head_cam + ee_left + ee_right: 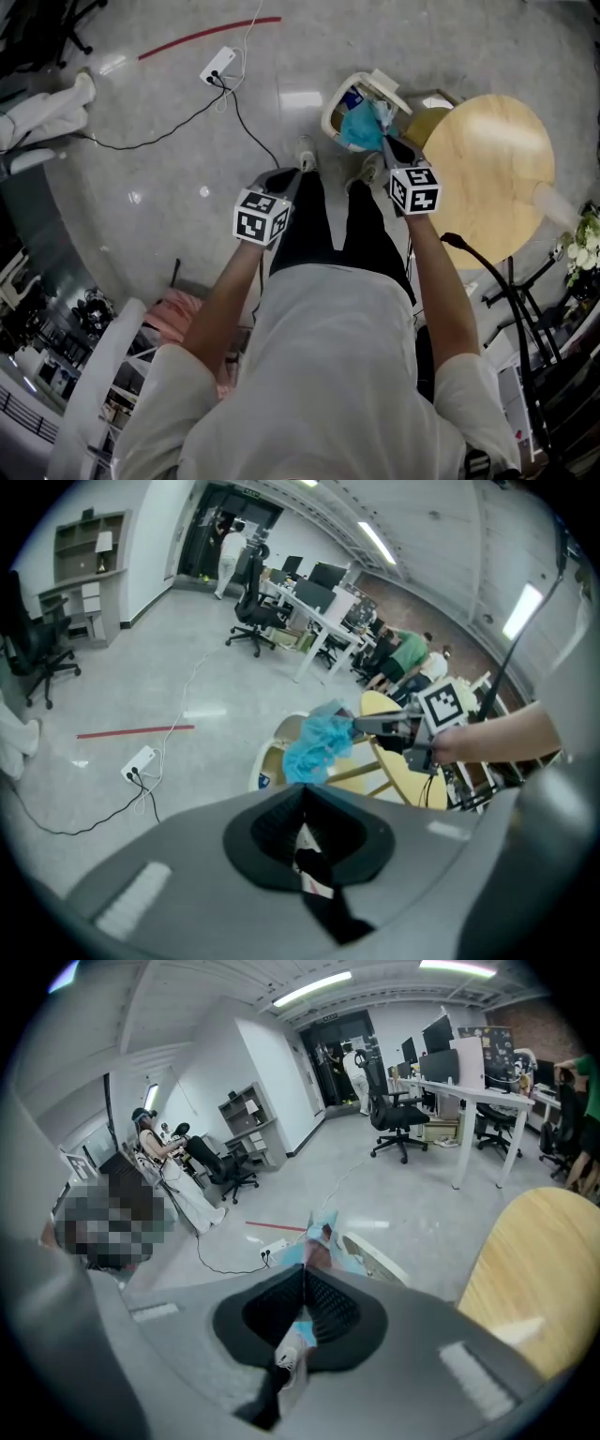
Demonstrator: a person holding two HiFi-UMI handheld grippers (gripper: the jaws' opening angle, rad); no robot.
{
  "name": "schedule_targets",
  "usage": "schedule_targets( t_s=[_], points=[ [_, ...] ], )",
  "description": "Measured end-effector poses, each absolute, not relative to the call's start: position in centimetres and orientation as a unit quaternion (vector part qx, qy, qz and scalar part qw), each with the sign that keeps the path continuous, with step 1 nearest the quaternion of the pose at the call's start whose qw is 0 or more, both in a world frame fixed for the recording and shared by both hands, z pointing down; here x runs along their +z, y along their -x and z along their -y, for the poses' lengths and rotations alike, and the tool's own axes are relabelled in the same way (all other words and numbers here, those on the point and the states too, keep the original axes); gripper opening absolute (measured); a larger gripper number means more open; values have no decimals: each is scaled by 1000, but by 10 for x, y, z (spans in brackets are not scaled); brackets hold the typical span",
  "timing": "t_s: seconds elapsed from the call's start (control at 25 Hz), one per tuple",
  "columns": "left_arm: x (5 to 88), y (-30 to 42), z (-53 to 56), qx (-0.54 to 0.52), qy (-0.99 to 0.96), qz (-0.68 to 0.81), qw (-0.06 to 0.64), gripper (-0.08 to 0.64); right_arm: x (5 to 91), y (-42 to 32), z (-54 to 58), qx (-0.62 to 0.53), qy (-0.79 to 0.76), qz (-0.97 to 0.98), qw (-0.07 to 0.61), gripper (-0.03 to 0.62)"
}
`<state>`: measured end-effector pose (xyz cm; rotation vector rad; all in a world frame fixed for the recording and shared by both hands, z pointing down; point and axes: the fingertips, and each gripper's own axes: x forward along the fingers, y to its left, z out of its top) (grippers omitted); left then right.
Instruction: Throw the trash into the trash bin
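Above trash bin [329, 114], right gripper [384, 141] downtilted

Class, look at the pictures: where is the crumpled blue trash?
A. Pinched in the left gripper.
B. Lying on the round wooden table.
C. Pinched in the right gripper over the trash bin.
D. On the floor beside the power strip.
C: the left gripper view shows the right gripper closed on the blue trash, which hangs over the trash bin.
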<state>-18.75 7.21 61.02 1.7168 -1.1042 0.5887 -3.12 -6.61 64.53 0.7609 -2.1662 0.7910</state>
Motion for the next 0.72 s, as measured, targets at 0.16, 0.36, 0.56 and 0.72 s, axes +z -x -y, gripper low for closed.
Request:
schedule_targets(
  t_s=[0.16, 0.36, 0.56, 0.72],
  points=[
    [629, 187, -68, 246, -704, 452, 489, 5, 673, 32, 67, 308, -293, 832, 357, 6],
    [647, 185, -68, 251, -702, 452, 489, 5, 700, 31, 70, 312, -300, 826, 361, 6],
    [668, 183, -66, 257, -704, 448, 487, 5, 733, 32, 76, 318, -307, 819, 367, 6],
    [687, 179, -63, 261, -707, 443, 486, 5, 761, 35, 79, 324, -310, 814, 369, 6]
  ],
)
